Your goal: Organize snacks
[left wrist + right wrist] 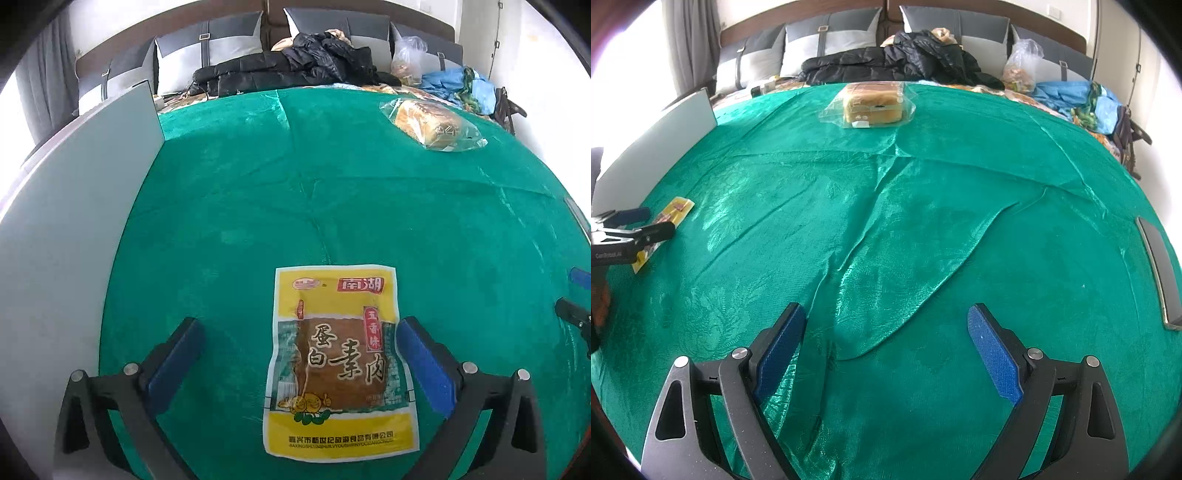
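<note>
A yellow snack packet [338,362] with a brown picture and printed characters lies flat on the green cloth [332,192]. My left gripper [299,328] is open wide with the packet between its fingers; the right pad stands close beside the packet's edge and the left pad is well apart from it. In the right wrist view that same left gripper [652,223] straddles the packet [677,207] at the far left. A clear bag of sliced bread [432,123] [871,101] rests at the cloth's far side. My right gripper [886,314] hangs open over bare, creased cloth.
A white board [74,192] [657,147] stands along the left edge of the cloth. Behind it are pillows, a black jacket [905,55], a plastic bag [1021,64] and blue fabric [1071,96]. A grey flat object [1160,266] lies at the right edge.
</note>
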A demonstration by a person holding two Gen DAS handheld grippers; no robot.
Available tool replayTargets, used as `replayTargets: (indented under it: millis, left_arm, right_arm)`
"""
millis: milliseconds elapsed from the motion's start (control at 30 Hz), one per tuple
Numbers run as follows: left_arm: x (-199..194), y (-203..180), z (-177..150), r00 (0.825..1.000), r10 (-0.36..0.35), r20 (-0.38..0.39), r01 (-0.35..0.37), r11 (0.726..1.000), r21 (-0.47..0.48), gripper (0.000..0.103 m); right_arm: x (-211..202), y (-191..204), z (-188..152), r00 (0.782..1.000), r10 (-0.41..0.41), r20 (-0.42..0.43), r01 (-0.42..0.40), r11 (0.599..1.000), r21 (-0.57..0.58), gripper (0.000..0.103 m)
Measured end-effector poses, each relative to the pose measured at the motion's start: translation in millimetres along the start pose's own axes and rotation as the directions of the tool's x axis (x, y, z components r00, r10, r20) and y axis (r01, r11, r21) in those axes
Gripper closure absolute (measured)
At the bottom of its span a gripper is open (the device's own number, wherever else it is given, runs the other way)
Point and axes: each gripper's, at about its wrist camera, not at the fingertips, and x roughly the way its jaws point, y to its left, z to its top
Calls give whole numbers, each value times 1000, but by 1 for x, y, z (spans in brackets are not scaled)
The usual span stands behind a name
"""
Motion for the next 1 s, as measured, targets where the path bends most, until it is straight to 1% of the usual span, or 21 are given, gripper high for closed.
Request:
replayTargets:
  millis: [300,333,367,400,433,500,533,567,600,667,700,767,800,867,933,1000]
  left_arm:
    - [3,5,4,1000,-1,0,1,1000,-3,0]
    - [10,6,8,1000,-2,0,2,1000,-4,0]
    - [9,6,7,1000,-2,0,2,1000,-4,0]
    - [9,6,7,1000,-2,0,2,1000,-5,0]
    - [9,6,7,1000,-2,0,2,1000,-4,0]
    - [10,7,7,1000,-1,0,1,1000,-4,0]
    - [11,7,7,1000,-1,0,1,1000,-5,0]
    - [11,8,7,1000,-1,0,1,1000,-5,0]
    - [11,7,7,1000,-1,0,1,1000,-5,0]
    - [11,8,7,1000,-1,0,1,1000,-5,0]
    - [11,7,7,1000,-1,0,1,1000,-5,0]
    - [11,8,7,1000,-2,1,2,1000,-4,0]
    - [11,8,7,1000,-2,1,2,1000,-5,0]
    - [11,8,7,1000,-2,1,2,1000,-4,0]
    - [11,8,7,1000,-2,1,2,1000,-4,0]
    - [11,8,7,1000,-2,1,2,1000,-4,0]
  right_arm:
    - [1,1,2,1000,-2,-3,2,1000,-4,10]
    - [3,2,7,999,14,-36,-15,999,-35,11]
    - [7,2,18,996,19,-89,-26,997,-70,14]
    - [10,4,34,992,15,-123,-28,994,-110,14]
    - [9,5,50,994,12,-109,-28,990,-142,14]
    - [0,11,93,1000,-10,-29,4,978,-208,12]
    - [-1,14,126,1000,-16,20,20,972,-232,12]
    - [1,16,146,999,-10,36,18,971,-239,12]
    - [6,18,168,999,2,38,7,970,-241,12]
    - [32,21,210,1000,4,2,-4,976,-220,12]
    - [51,21,228,1000,0,-26,-5,981,-193,12]
    - [84,21,244,996,-9,-91,-5,989,-151,12]
    - [106,21,249,991,-32,-133,15,991,-129,12]
    - [132,22,251,981,-63,-181,45,994,-101,12]
    - [149,23,249,977,-50,-210,33,996,-84,12]
    - [161,26,244,970,-68,-234,45,994,-102,16]
